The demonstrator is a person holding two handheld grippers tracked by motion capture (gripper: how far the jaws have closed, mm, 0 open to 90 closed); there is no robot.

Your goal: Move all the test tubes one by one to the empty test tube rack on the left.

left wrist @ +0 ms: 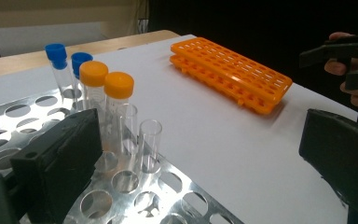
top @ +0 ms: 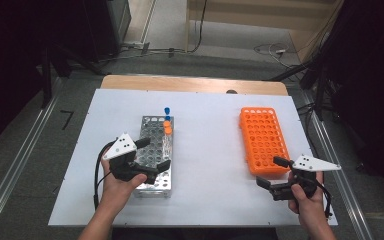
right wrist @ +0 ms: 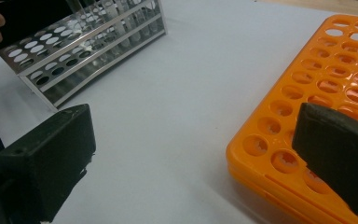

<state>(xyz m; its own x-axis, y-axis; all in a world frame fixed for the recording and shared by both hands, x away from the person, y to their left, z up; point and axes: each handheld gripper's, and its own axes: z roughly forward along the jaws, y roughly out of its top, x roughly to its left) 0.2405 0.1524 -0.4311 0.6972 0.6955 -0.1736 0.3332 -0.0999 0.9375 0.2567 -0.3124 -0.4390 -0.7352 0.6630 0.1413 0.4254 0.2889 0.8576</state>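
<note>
Between the left gripper's (top: 152, 154) fingers (left wrist: 58, 161), which stand wide apart and hold nothing, two open clear tubes (left wrist: 142, 142) stand upright in the metal rack (top: 155, 155). Just behind them in the same row are two tubes with orange caps (left wrist: 106, 81), and then two tubes with blue caps (left wrist: 67, 56). This gripper hovers above the near part of the rack. The right gripper (top: 272, 172) also has its fingers (right wrist: 51, 163) apart and empty, low over the near corner of the orange rack (top: 262, 140). Both racks rest on the white desk (top: 210, 150), well apart from each other.
</note>
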